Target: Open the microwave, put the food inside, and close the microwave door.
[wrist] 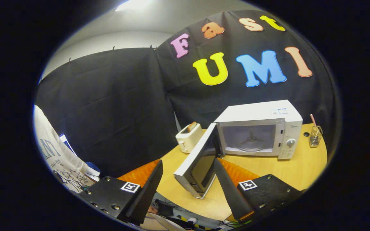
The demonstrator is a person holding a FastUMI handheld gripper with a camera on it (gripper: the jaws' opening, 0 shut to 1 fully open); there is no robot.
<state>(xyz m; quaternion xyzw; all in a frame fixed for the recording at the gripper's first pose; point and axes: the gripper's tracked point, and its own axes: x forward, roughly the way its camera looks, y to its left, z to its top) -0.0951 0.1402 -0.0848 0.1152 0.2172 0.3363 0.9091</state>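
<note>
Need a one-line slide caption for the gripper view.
Open gripper fingers straddle the swung-open microwave door; empty microwave cavity beyond, toaster beside it.

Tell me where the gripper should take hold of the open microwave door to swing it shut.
Probably the door's free outer edge, farthest from the hinge at the microwave, approached from its outer face. The gripper is open, the door edge between its fingers.
</note>
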